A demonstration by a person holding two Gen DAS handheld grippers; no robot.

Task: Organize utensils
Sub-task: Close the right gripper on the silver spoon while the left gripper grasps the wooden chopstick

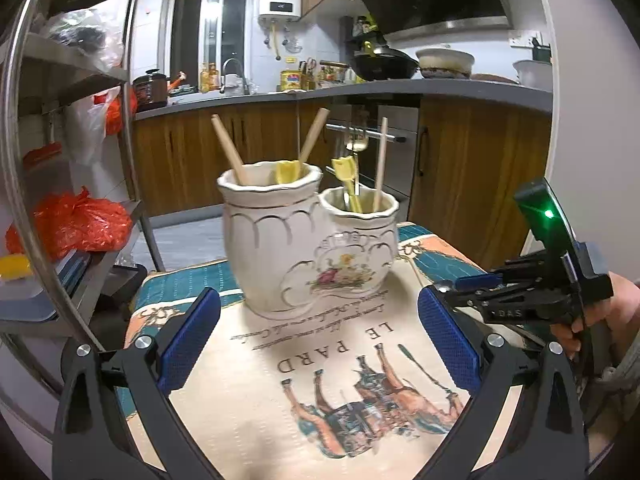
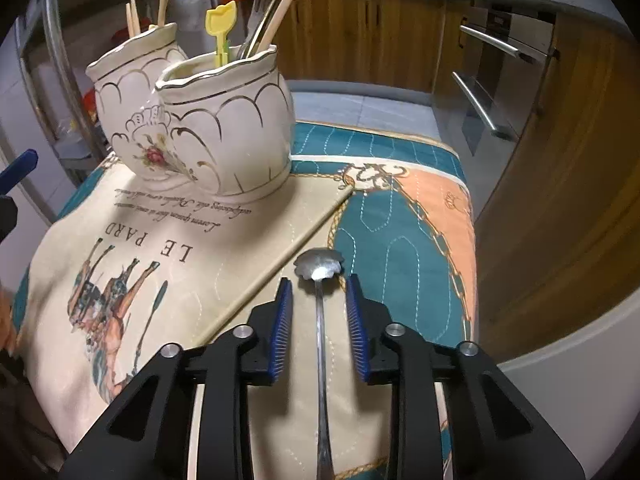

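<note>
Straddling the spoon [image 2: 320, 320] lying flat, the right tongs [image 2: 319, 292] gape narrowly; left tongs [image 1: 320, 320] spread wide.

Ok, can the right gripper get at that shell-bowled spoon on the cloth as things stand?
Probably yes: the right gripper is open, its fingers straddling the spoon handle without touching it, and nothing lies between them. The ceramic holder stands well clear.
</note>
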